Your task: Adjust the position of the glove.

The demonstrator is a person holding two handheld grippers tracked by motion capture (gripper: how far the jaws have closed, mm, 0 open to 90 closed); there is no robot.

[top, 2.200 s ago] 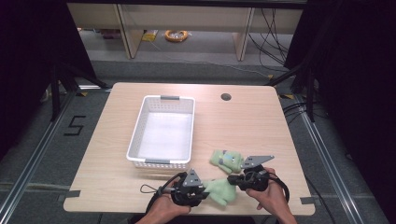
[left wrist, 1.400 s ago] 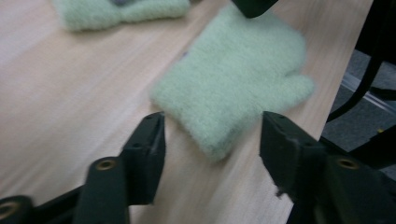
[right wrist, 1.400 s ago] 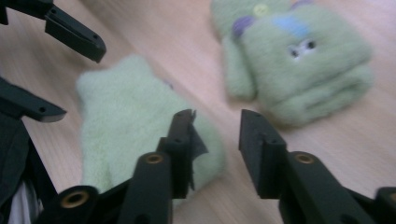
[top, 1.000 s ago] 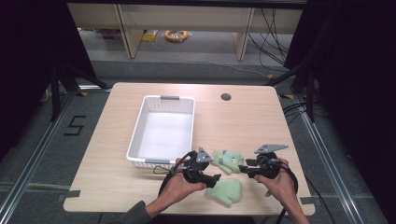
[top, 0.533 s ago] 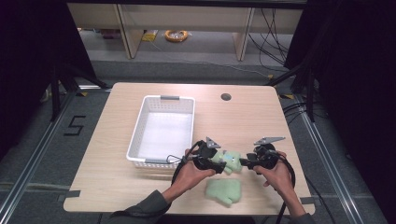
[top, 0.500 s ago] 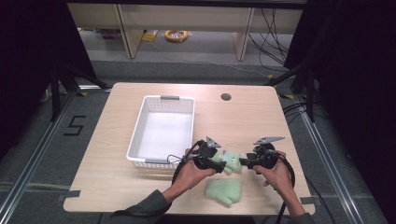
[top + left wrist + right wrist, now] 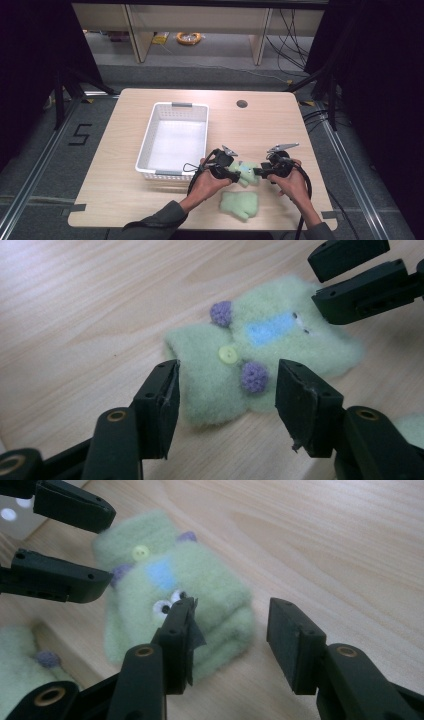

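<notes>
Reaching in from the near edge of the table, both forearms angle inward so the two grippers face each other across a small green mitten lying flat on the wood just beside the near right corner of the white basket. The left gripper sits low at one end of it; its jaws have just been closing, yet they stand apart with the mitten's edge between them and the pads not pressing it. The right gripper points at the other end, jaws released and spread over that edge, one pad above the fabric. A second green mitten lies nearer the person, apart.
</notes>
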